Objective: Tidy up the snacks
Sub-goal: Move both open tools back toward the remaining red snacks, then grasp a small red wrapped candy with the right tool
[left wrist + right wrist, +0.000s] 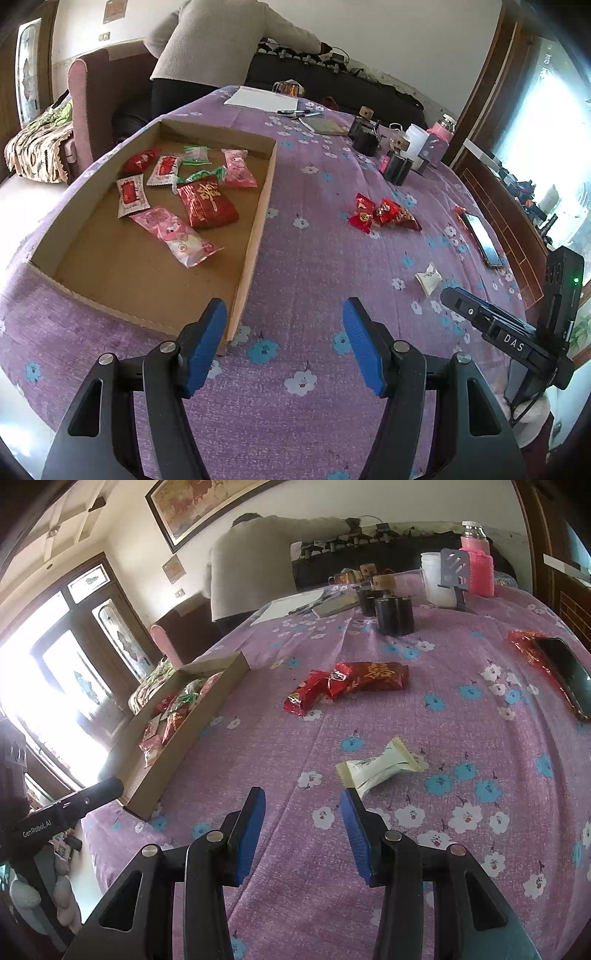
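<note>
Four snacks waiting outside the box

Both grippers, left gripper and right gripper, are hovering released. White snack is lying at one o'clock; red snacks beyond. Cardboard box is sitting at ten o'clock. Next likely: grasping the white one.

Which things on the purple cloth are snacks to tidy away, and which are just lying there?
For the job:
box
snacks in it
red snacks
white snack

Just lying about:
phone
paper
pens
pink flask
black cans
</note>
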